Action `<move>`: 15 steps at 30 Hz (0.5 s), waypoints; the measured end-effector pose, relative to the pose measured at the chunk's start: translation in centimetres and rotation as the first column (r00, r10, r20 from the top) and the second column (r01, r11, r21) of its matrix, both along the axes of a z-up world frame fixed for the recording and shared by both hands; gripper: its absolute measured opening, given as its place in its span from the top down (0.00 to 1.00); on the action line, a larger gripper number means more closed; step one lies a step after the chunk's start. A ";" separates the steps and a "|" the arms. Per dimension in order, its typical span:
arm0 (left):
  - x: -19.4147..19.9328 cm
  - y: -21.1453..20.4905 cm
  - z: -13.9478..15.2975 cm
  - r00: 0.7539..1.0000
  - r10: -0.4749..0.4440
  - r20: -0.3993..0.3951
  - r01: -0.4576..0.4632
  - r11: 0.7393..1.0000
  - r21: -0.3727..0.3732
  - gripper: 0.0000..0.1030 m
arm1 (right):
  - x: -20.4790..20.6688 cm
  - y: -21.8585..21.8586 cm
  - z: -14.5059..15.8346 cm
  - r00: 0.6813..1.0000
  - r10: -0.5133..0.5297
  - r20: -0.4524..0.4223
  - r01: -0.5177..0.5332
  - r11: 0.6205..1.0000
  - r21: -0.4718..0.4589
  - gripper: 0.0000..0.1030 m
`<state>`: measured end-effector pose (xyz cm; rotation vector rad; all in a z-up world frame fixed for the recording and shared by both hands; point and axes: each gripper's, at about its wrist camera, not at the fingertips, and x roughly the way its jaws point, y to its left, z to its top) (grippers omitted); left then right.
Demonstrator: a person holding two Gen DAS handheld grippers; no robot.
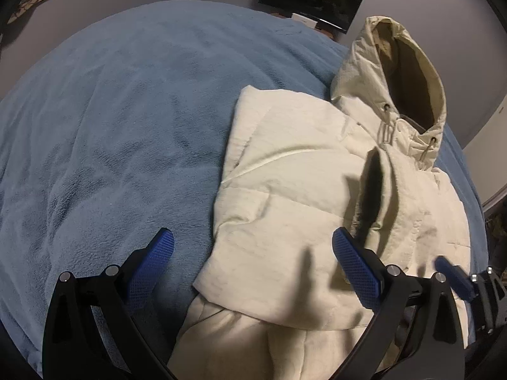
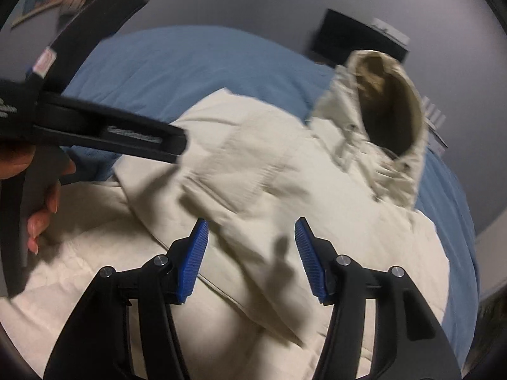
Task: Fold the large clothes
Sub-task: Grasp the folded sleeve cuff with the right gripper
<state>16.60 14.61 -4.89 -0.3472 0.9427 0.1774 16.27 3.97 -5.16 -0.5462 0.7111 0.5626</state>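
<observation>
Cream hooded jacket (image 1: 301, 196), sleeve folded over front, on blue bed (image 1: 111, 126) toward right edge; left hand-held gripper (image 1: 253, 262) and right hand-held gripper (image 2: 252, 256) both spread, empty, hovering for next fold.

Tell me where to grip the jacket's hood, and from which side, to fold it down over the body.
Grip the hood by its far rim, at the top of the opening, reaching in from above. It stands propped open beyond the folded jacket, so that rim is a free edge, probably thin enough for the jaws.

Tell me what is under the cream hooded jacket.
The cream hooded jacket lies on a blue fleece blanket, which shows all around it. Whatever sits directly beneath the jacket is covered, so it cannot be seen.
</observation>
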 end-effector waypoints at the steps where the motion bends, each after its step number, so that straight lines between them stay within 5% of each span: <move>1: 0.0 0.2 -0.1 1.000 0.007 -0.005 -0.007 1.000 -0.004 0.06 | 0.2 0.6 -0.4 1.000 0.003 -0.006 -0.003 1.000 -0.012 0.45; 5: 0.0 1.0 -0.6 0.999 0.030 -0.014 -0.031 0.999 -0.041 0.06 | 0.9 1.8 -2.2 1.000 -0.016 0.019 0.018 0.995 -0.094 0.45; 6: 0.0 1.0 -0.6 0.999 0.030 -0.013 -0.030 0.998 -0.047 0.06 | 1.0 1.6 -2.3 0.999 -0.030 0.038 0.034 0.994 -0.102 0.52; 7: 0.0 1.0 -0.6 1.000 0.027 -0.012 -0.028 0.998 -0.049 0.06 | 1.2 1.3 -2.2 0.998 -0.041 0.049 0.046 0.995 -0.090 0.67; 9: 0.0 0.8 -0.6 1.000 0.018 -0.006 -0.018 0.999 -0.048 0.06 | 1.4 0.3 -1.5 0.996 -0.067 0.051 0.069 0.997 -0.046 0.74; 15: -0.1 0.1 0.1 0.999 -0.008 0.032 0.009 1.000 -0.029 0.06 | 1.4 -4.1 2.4 0.985 -0.150 0.091 0.142 0.986 0.092 0.77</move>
